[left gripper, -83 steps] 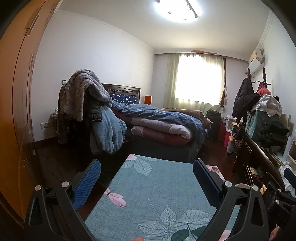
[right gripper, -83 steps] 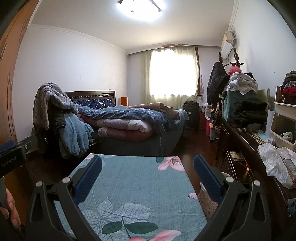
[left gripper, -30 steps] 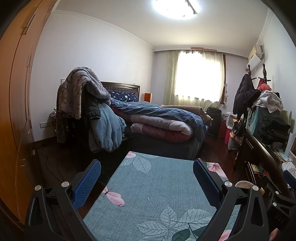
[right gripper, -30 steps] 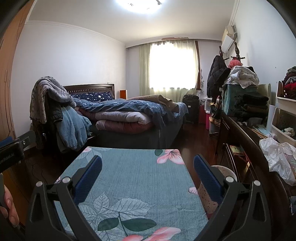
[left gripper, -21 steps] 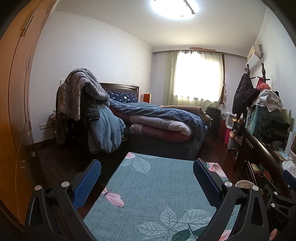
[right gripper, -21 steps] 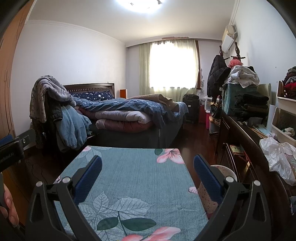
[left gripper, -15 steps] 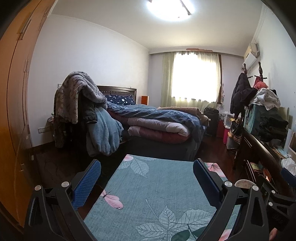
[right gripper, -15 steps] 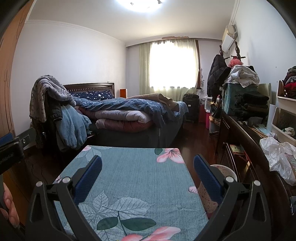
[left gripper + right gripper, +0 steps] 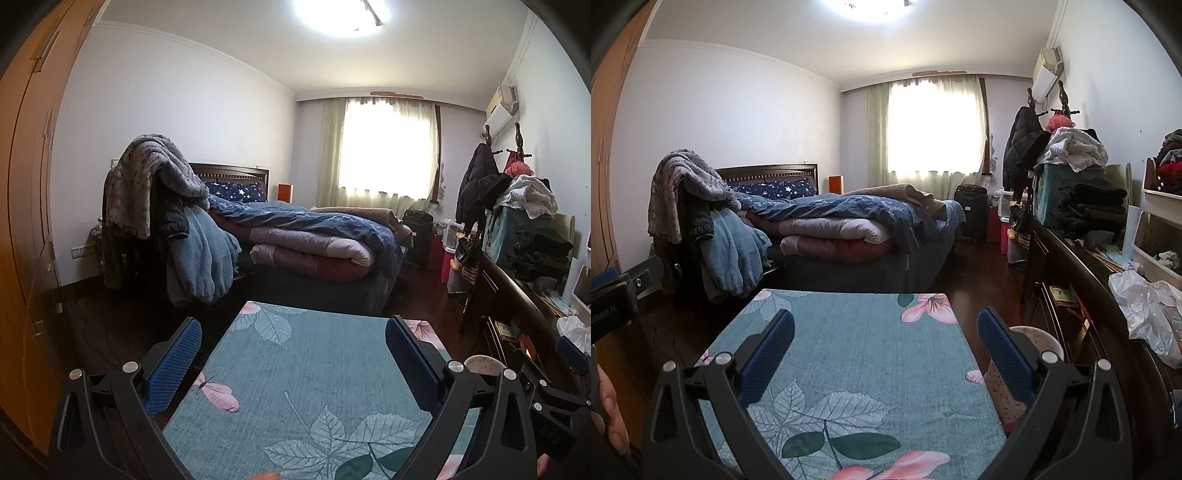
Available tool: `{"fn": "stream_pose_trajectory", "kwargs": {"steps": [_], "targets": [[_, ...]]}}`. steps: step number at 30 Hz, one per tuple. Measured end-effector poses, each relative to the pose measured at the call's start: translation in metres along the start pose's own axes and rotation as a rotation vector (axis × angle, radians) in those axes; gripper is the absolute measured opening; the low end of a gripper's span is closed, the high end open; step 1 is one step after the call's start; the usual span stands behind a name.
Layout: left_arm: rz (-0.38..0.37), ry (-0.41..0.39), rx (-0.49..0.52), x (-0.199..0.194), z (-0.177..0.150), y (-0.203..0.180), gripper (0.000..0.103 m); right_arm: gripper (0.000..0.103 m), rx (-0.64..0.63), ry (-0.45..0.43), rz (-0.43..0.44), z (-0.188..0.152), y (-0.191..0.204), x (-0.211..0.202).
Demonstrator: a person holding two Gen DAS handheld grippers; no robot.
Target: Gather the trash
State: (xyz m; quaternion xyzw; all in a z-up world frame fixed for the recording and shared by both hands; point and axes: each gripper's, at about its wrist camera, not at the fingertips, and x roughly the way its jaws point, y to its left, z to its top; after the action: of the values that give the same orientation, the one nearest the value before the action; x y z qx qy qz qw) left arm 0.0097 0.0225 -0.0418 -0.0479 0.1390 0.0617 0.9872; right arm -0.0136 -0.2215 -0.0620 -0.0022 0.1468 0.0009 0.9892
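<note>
Left gripper (image 9: 293,354) spread wide, empty. Right gripper (image 9: 885,339) likewise, both over teal leaf-print tablecloth (image 9: 857,354).

No trash on cloth. Likely target: crumpled white plastic bag (image 9: 1145,310) on dark wooden dresser (image 9: 1082,280), at 3 o'clock from right gripper, which is nearer.

Speckled pink bin (image 9: 1039,345) just beside table at 4 o'clock; contents hidden.

Floral teal cloth (image 9: 325,373) in front, unmade bed (image 9: 310,240) beyond, cluttered dark dresser (image 9: 1082,280) along the wall.
</note>
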Motion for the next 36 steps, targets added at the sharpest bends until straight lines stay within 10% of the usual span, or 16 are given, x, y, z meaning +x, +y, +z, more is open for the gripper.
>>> {"fn": "stream_pose_trajectory", "kwargs": {"steps": [36], "targets": [[-0.002, 0.014, 0.013, 0.007, -0.006, -0.005, 0.099, 0.099, 0.008, 0.025, -0.004, -0.003, -0.004, 0.009]]}}
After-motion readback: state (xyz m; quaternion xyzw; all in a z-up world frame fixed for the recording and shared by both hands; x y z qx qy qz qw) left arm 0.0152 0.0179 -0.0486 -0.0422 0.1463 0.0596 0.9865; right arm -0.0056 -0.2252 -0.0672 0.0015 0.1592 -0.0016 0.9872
